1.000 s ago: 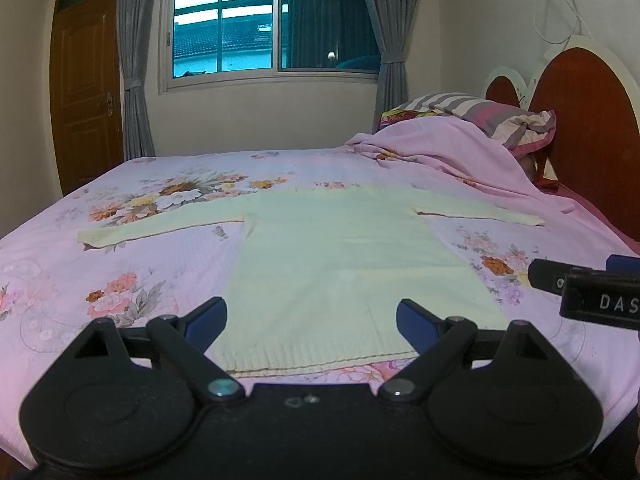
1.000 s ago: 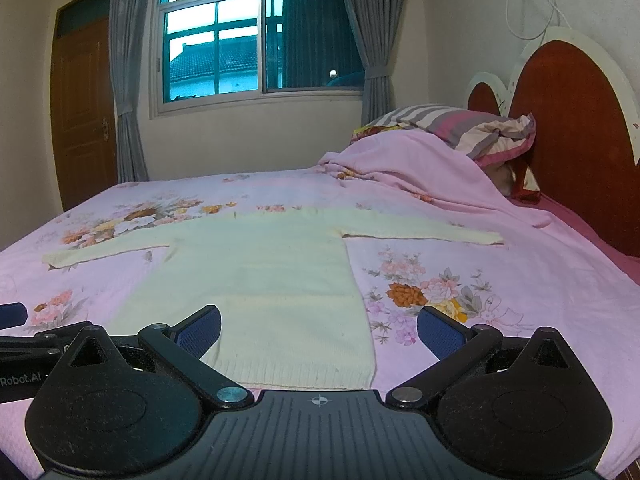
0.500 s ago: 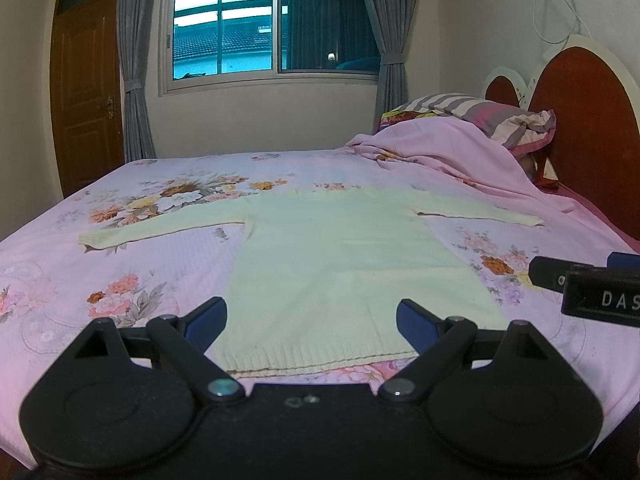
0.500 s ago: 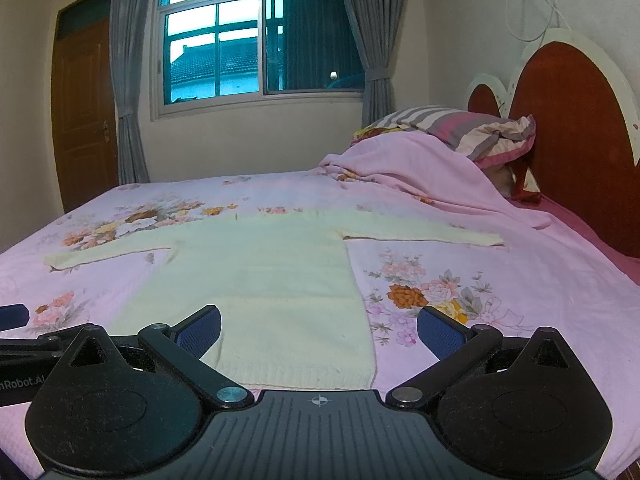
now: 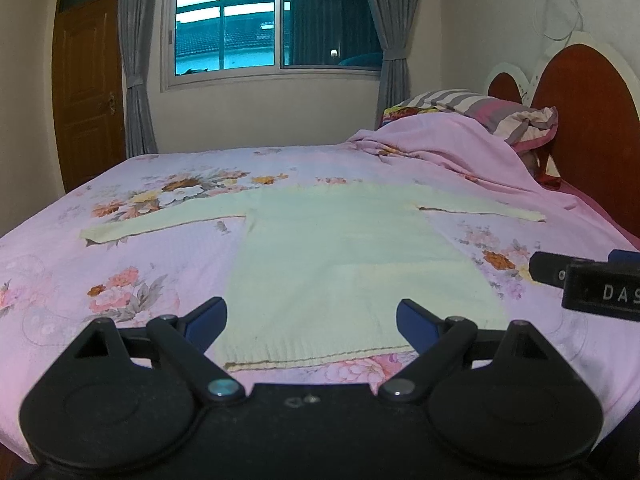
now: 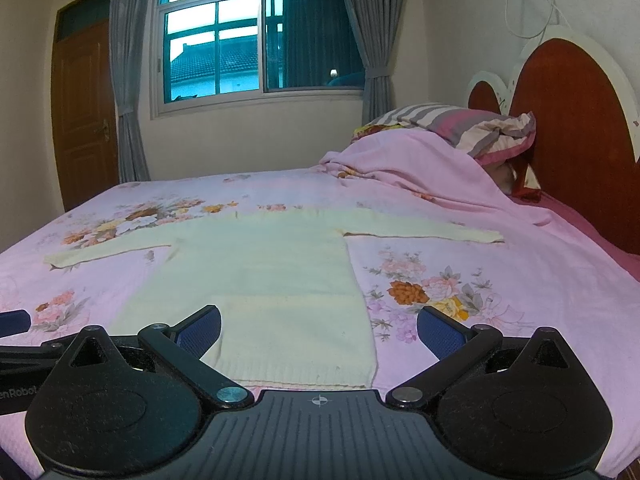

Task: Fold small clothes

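Sweater (image 5: 340, 256): pale yellow knit, long sleeves, lying flat mid-bed on the floral pink bedspread (image 5: 120, 280). Body is smooth, both sleeves are out sideways, hem is toward the near edge. My read: laid out that way so every edge is reachable and fold lines come out straight. Nothing is folded yet.

Pink blanket (image 6: 420, 176) and striped pillow (image 6: 460, 124) are bunched up against the headboard (image 6: 572, 128), well apart from the garment, probably shoved there to free up a flat working area.

Left sleeve (image 5: 168, 222) runs out over the flower print; right sleeve (image 6: 424, 232) points toward the blanket pile.

Left claw (image 5: 312, 320) is spread wide, holding nothing, hovering at the near edge with the hem between its fingers in view. Right claw (image 6: 318, 330) is likewise spread and empty, lined up nearer the hem's right corner (image 6: 366, 380). Each claw sits on its own side, so a two-handed grab looks like the plan. Contact with the fabric: none that I can see.
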A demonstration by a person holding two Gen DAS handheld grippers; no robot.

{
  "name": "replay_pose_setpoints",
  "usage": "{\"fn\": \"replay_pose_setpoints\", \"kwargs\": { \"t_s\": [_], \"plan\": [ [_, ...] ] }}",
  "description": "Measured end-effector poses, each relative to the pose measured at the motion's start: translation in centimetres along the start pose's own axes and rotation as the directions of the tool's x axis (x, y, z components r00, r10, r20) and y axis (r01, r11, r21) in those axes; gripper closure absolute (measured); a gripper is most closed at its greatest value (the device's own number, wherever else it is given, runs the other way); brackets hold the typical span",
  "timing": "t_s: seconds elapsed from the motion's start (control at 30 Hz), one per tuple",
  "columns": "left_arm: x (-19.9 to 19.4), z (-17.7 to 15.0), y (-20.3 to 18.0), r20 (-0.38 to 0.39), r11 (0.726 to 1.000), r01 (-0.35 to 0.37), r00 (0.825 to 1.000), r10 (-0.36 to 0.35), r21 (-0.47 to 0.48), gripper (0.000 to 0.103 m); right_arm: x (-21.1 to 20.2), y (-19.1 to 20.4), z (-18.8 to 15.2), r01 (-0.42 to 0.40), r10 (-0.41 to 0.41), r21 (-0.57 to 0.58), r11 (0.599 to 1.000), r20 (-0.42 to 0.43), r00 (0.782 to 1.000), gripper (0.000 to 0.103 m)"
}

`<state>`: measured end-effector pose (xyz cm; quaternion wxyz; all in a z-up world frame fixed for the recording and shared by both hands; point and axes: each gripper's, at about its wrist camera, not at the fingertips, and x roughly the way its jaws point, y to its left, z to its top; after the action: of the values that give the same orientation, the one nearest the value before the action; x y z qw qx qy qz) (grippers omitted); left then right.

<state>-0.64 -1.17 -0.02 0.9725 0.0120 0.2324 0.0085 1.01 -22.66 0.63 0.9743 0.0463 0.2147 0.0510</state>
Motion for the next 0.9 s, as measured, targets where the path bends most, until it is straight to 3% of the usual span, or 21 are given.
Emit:
{"fn": "replay_pose_setpoints", "kwargs": {
  "t_s": [0.47, 0.57, 0.67, 0.8, 0.9],
  "plan": [
    [2.0, 0.7, 1.8, -0.018, 0.999, 0.025, 1.0, -0.026, -0.022, 0.011, 1.1, 0.1, 0.7, 0.025, -0.025, -0.001, 1.0, 0.007, 1.0, 0.0],
    [3.9, 1.4, 5.3, -0.005, 0.988, 0.057, 0.998, -0.058, -0.142, 0.01, 2.7, 0.1, 1.6, 0.041, -0.041, -0.01, 0.999, 0.013, 0.999, 0.0],
    [7.2, 2.0, 10.2, -0.008, 0.956, 0.088, 0.996, -0.094, -0.281, 0.011, 4.7, -0.1, 2.6, 0.044, -0.043, -0.009, 0.999, 0.014, 0.999, 0.0],
    [13.0, 2.7, 17.5, 0.008, 0.925, 0.031, 1.0, -0.03, -0.379, 0.011, 7.8, -0.3, 3.4, 0.055, -0.054, -0.025, 0.998, 0.011, 0.998, 0.0],
    [17.5, 2.9, 23.7, -0.005, 0.878, 0.022, 1.0, -0.028, -0.479, 0.011, 10.2, -1.0, 3.8, 0.088, -0.088, -0.034, 0.996, 0.007, 0.996, 0.0]
  ]
}}
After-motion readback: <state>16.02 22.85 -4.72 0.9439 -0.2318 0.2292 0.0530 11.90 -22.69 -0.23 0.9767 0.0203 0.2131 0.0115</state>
